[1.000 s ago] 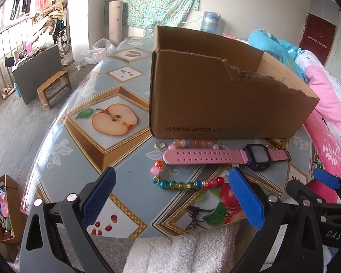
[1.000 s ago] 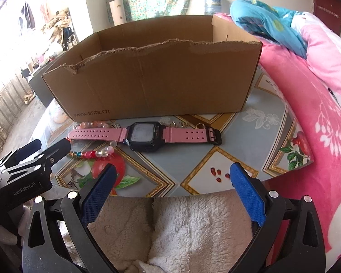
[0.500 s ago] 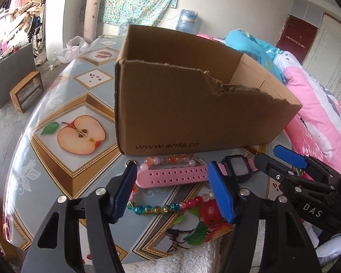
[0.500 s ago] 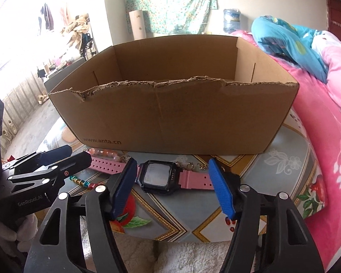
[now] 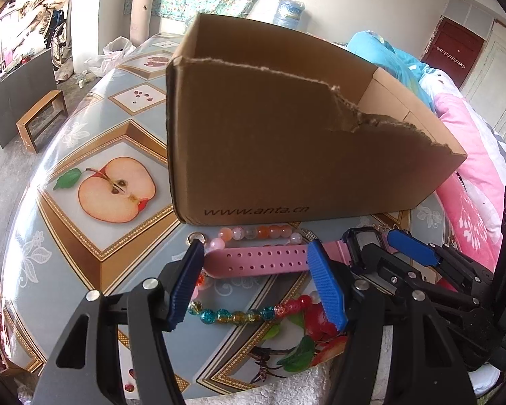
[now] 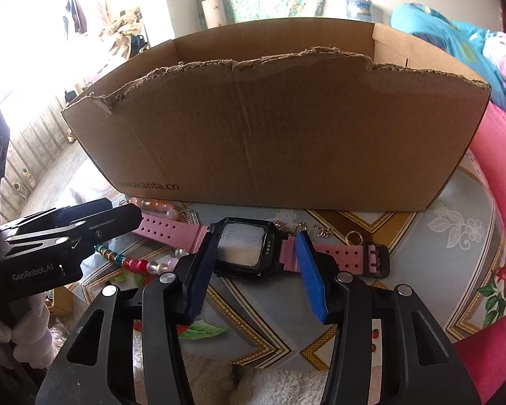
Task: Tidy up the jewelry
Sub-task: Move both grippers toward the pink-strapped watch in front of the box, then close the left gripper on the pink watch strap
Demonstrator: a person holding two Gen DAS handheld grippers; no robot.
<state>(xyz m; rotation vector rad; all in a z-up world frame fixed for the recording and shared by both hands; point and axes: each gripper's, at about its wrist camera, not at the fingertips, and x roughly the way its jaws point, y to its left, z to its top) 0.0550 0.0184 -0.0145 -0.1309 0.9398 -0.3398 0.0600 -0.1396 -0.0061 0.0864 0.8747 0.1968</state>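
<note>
Both hand-held grippers have closed in on the pink watch since a second ago, when they hung back over the near edge of the tabletop with their jaws spread wide.

On the left side, the left hand-held gripper [image 5: 256, 280] now straddles the free end of the pink perforated strap [image 5: 256, 263], its jaws narrowed but open, with a sliver of gap at each blue pad, so nothing is clamped yet. A peach and white bead bracelet [image 5: 253, 233] lies just behind the strap, against the foot of the cardboard box [image 5: 286, 148], and a multicoloured bead bracelet [image 5: 232, 315] lies nearer the front edge, between and below the pads.

Toward the middle, the pink watch [image 6: 243, 246] lies flat, lengthwise along the box's front wall near the tabletop's front edge. The right hand-held gripper [image 6: 253, 263] brackets its black case, jaws open; whether the pads already touch the case cannot be told. A small gold ring [image 6: 353, 237] and chain links lie to the right, by the buckle end.

Judging from this, the watch is the first piece chosen, and a two-ended pinch is being set up so it can be lifted level into the box. All the jewelry is outside the box, so the sorting has barely begun.
</note>
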